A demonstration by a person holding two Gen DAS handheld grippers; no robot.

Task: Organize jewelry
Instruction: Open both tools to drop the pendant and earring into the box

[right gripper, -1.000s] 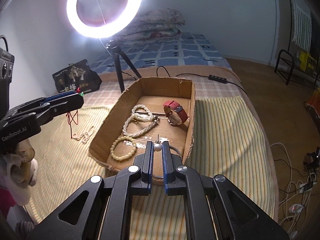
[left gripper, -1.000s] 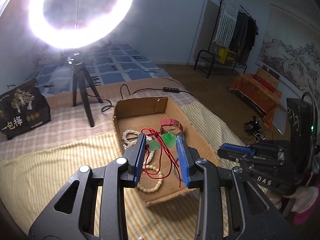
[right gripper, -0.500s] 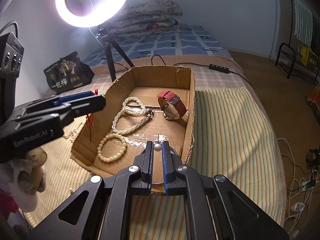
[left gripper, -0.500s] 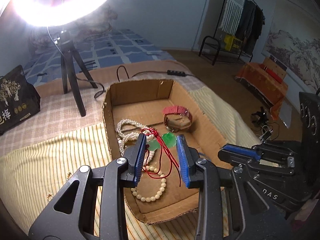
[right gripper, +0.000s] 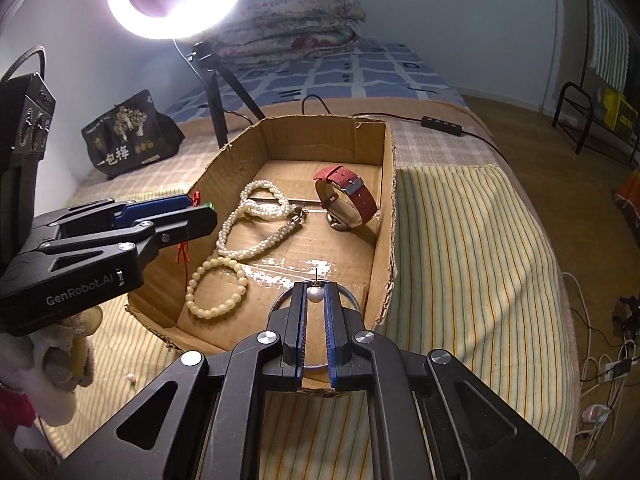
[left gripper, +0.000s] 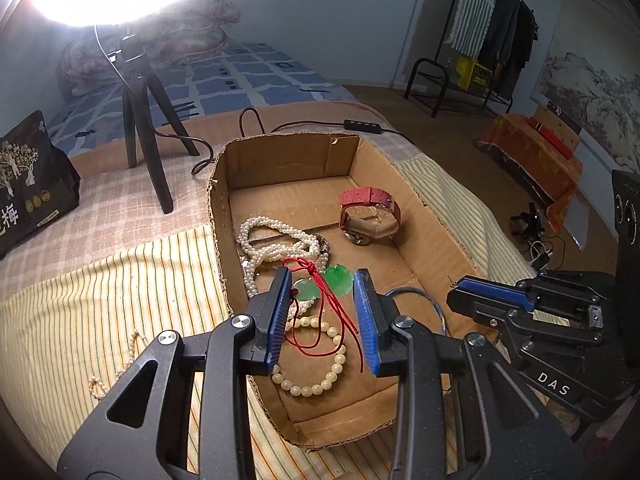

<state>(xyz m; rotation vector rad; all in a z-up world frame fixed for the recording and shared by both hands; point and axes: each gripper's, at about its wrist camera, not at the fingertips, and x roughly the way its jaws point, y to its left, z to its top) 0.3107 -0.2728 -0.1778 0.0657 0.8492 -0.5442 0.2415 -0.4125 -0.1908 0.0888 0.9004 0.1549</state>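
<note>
Lying boxed: two bracelets (right gripper: 218, 288), one watch (right gripper: 346, 200).

cardboard box (right gripper: 384, 184) open-topped, tripod (left gripper: 140, 120) behind

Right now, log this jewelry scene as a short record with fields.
box: open cardboard box on a striped cloth
inside box: red-strap watch, white pearl necklace, cream bead bracelet
left tongs: hold green pendants on red cord above the box
right tongs: shut on a pearl piece with a metal ring, at the box's near end
outside box: small bead chain on the cloth
lighting: ring light on a tripod behind the box
</note>
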